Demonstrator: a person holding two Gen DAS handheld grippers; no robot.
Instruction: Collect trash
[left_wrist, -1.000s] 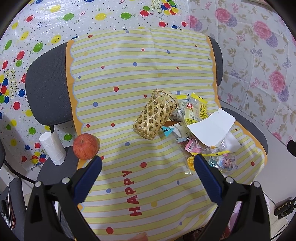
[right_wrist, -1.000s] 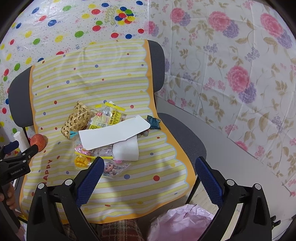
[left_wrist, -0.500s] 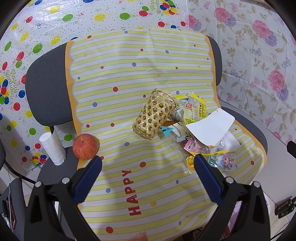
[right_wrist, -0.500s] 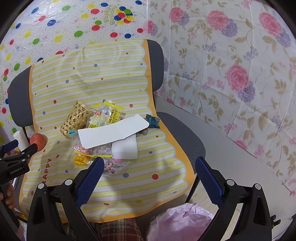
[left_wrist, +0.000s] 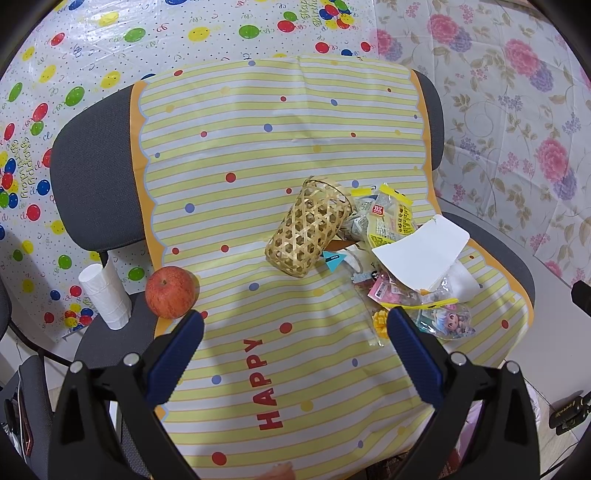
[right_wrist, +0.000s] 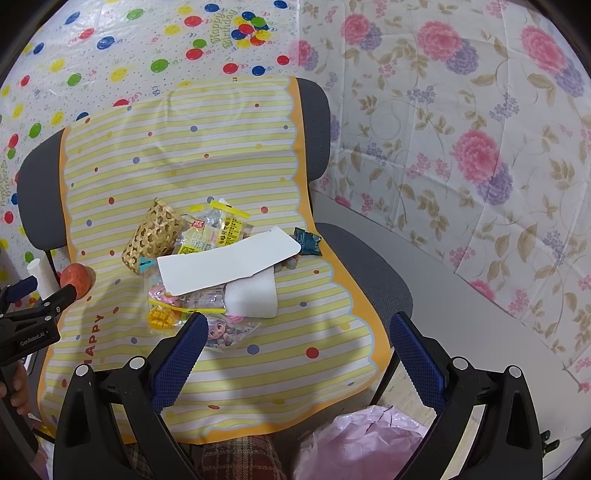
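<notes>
Both grippers hang empty, jaws spread wide: left gripper (left_wrist: 295, 325) and right gripper (right_wrist: 299, 328), above the striped yellow cloth (left_wrist: 240, 155) holding crumpled wrappers (right_wrist: 207, 258) beside a woven bamboo basket (left_wrist: 308, 229).

A grey chair (left_wrist: 92, 173) stood in the middle, its back and seat draped with a yellow striped sheet (left_wrist: 280, 140). Behind it on the left hung a balloon-print cover (left_wrist: 110, 40), on the right a floral one (right_wrist: 461, 122). A pale ledge (right_wrist: 461, 314), perhaps a table edge, ran along the right. Light was even and bright.
</notes>
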